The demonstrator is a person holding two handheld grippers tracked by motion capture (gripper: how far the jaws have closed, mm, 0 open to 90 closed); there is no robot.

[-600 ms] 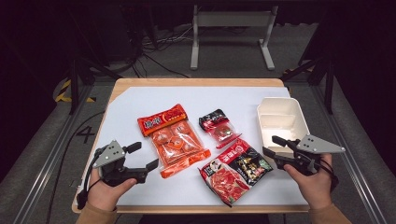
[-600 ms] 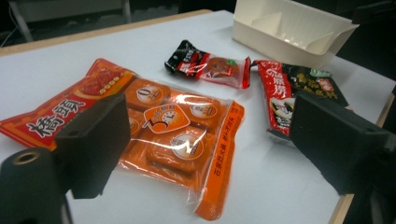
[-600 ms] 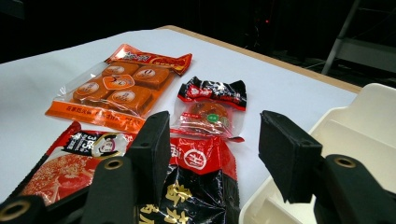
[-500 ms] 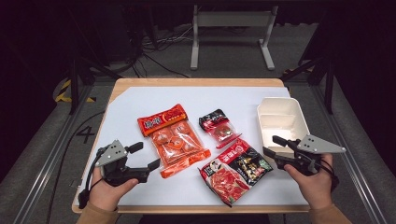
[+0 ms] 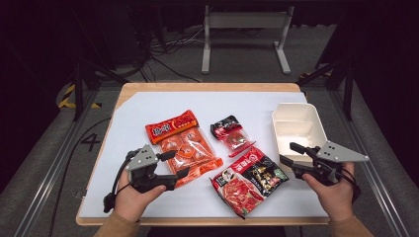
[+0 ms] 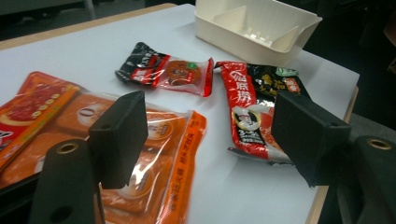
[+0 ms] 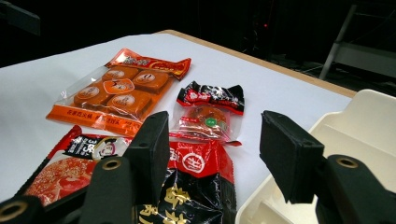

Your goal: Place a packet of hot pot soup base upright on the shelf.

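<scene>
A: Where are the two grippers?

B: In the high view, the left gripper (image 5: 179, 164) is at the lower left of the frame. The right gripper (image 5: 288, 152) is at the lower right. A hand holds each one from the bottom edge.

A: What are the fingers doing?

B: On both grippers the fingers are spread apart. Nothing is pinched between them. The left gripper's fingers (image 6: 119, 135) hang over the near edge of the orange snack pack (image 5: 183, 143). One finger is over the pack and the other is off to its side.

A: And the right one?

B: The right gripper's fingers (image 7: 287, 154) sit low, just beside the white box (image 5: 316, 129). One finger is over the big red and black bag (image 5: 248, 179), and the other is by the box's rim.

A: Where are the snacks?

B: All three lie flat on the white surface (image 5: 128, 123). The orange snack pack is in the middle left of the high view. The small red and black packet (image 5: 231, 133) is in the middle, just to the right of it. The big red and black bag is lower, between the two grippers, near the bottom edge of the surface.

A: And the white box?

B: It stands at the right side of the surface. It has a wall inside that splits it into two parts.
</scene>
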